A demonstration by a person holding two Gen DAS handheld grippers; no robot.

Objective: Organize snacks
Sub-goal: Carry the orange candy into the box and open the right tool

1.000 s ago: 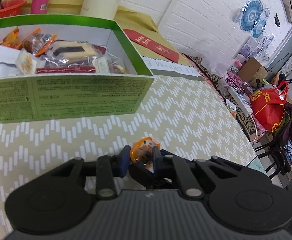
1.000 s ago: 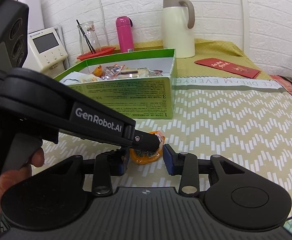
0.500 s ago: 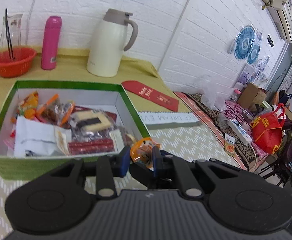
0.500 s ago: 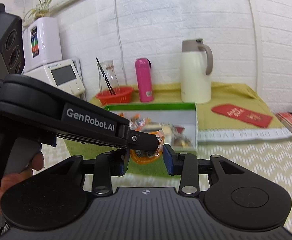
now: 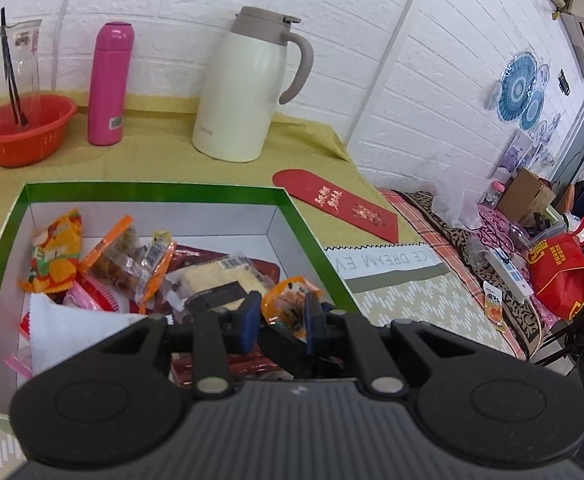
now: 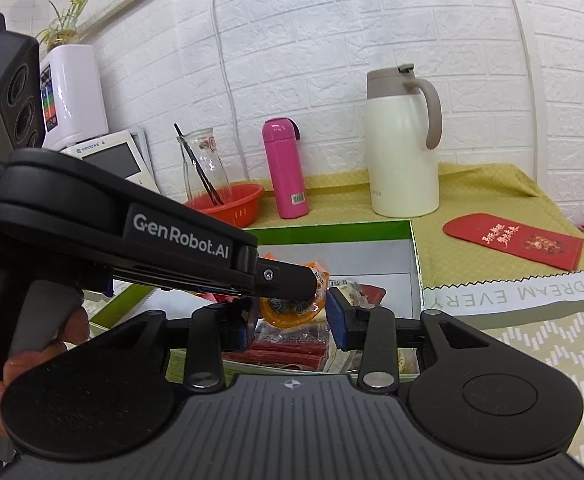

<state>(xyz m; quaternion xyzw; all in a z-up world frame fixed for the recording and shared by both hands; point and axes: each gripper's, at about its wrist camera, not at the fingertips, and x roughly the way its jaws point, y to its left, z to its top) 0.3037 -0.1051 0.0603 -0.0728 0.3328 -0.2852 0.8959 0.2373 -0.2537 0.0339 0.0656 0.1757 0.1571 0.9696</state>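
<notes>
One small orange clear-wrapped snack packet point(image 5: 288, 306) is the thing in hand: it sits pinched in the left hand-held gripper point(image 5: 280, 316), whose blue pads are closed tight on its crinkled wrapper, and it hangs just over the near right corner of the green-rimmed cardboard box point(image 5: 152, 190). In the right wrist view the same orange packet point(image 6: 292, 306) shows between the blue pads of the right hand-held gripper point(image 6: 292, 316), but those jaws stand apart on either side and do not seem to press on it; that gripper holds nothing.

My reading is that the carrying step is nearly over and the drop is next. That calls for moving the packet a little further inside the rim, above the heap of wrapped snacks point(image 5: 124, 264), and only then parting the left pads, with the right gripper kept clear so the wrapper does not catch on it.

The left wrist view looks down into the box and shows how full it is, plus a stray small packet point(image 5: 494, 306) at the far edge of the patterned tabletop point(image 5: 412, 300). The right wrist view shows instead the left gripper's black body from the side, the person's fingers point(image 6: 32, 344) on its handle, and the white appliances at the wall.
</notes>
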